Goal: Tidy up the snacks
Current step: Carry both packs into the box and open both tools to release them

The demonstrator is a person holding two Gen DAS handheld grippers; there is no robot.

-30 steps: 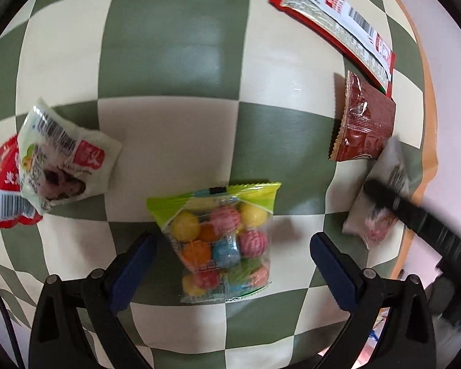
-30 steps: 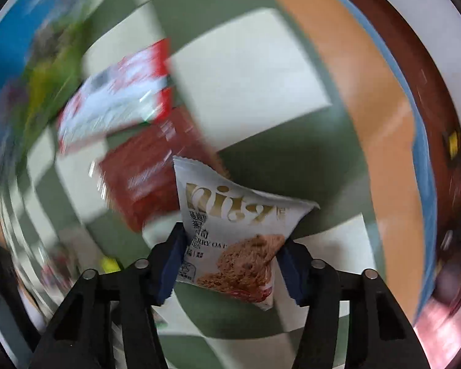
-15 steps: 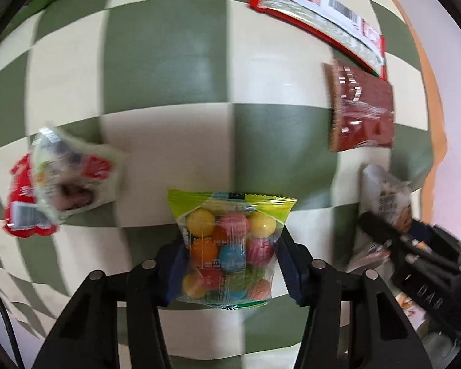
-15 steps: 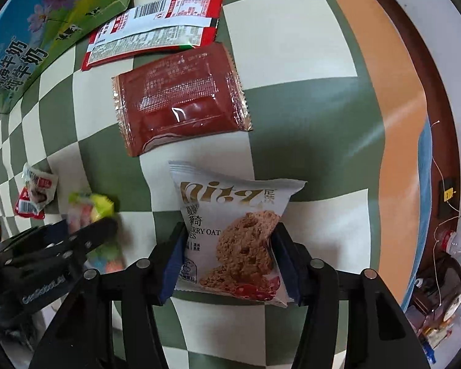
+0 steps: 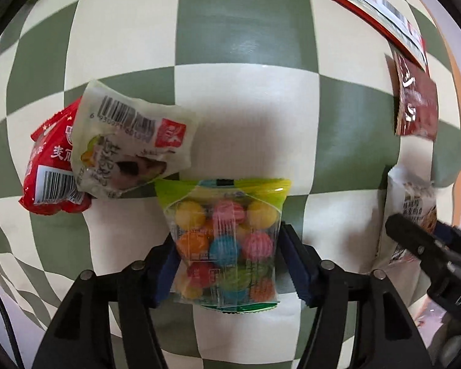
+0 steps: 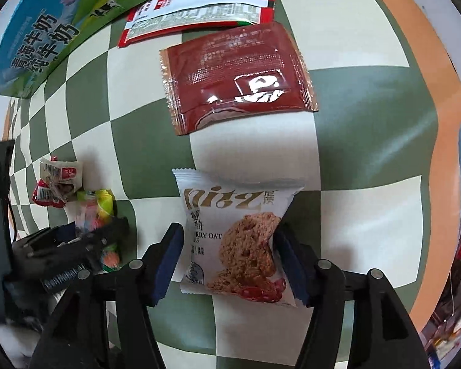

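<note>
The left gripper [image 5: 230, 272] has its jaws easing apart, pads touching the sides of a candy bag [image 5: 226, 243] lying on the checkered desk [image 5: 236, 30], just beside a pale packet [image 5: 129, 141]. The right gripper's [image 6: 229, 259] jaws are spreading too, no longer pinching the cookie packet [image 6: 233, 240] between them, near a brown sachet [image 6: 236, 73].

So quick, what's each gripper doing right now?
Left gripper: jaws opening, candy ball bag between them, pads barely touching it.
Right gripper: jaws opening, oat cookie packet between them, pads just off it.
</note>
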